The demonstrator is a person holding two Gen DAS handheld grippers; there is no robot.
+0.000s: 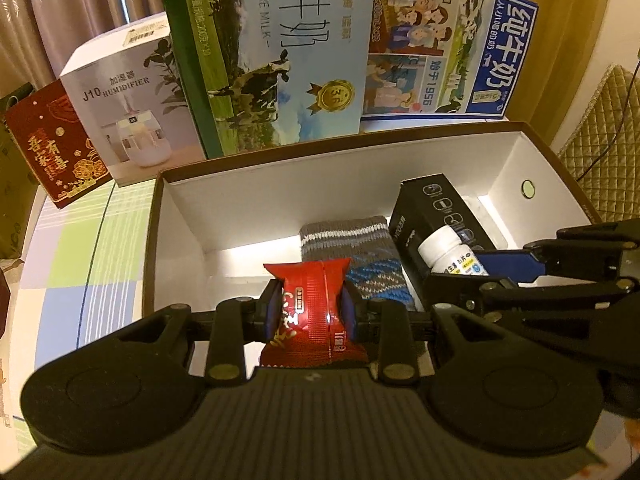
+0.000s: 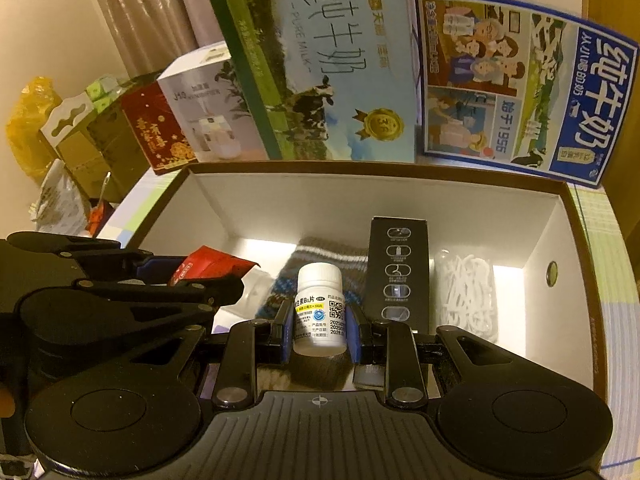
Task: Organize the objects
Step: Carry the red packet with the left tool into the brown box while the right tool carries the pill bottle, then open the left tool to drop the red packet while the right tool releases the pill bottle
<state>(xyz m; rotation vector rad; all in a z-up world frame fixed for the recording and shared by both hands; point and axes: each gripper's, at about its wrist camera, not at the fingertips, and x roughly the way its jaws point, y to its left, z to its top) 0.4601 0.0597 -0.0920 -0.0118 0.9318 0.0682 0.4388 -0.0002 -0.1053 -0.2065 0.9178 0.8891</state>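
Observation:
My left gripper point(image 1: 310, 312) is shut on a red snack packet point(image 1: 312, 304), held over the left part of an open white-lined box point(image 1: 248, 196). My right gripper point(image 2: 319, 324) is shut on a white pill bottle point(image 2: 320, 312), held upright above the box's middle. The bottle point(image 1: 450, 254) and the right gripper also show at the right of the left wrist view. On the box floor lie a knitted grey-and-blue sock point(image 1: 356, 244), a black carton point(image 2: 398, 272) and a clear bag of white pieces point(image 2: 468, 292). The red packet point(image 2: 208, 268) shows at the left of the right wrist view.
Behind the box stand two milk cartons point(image 1: 288, 52) point(image 2: 520, 92), a white humidifier box point(image 1: 128, 100) and a red gift box point(image 1: 52, 144). A checked tablecloth point(image 1: 80, 264) lies left of the box. Cardboard boxes and a yellow bag point(image 2: 28, 120) crowd the far left.

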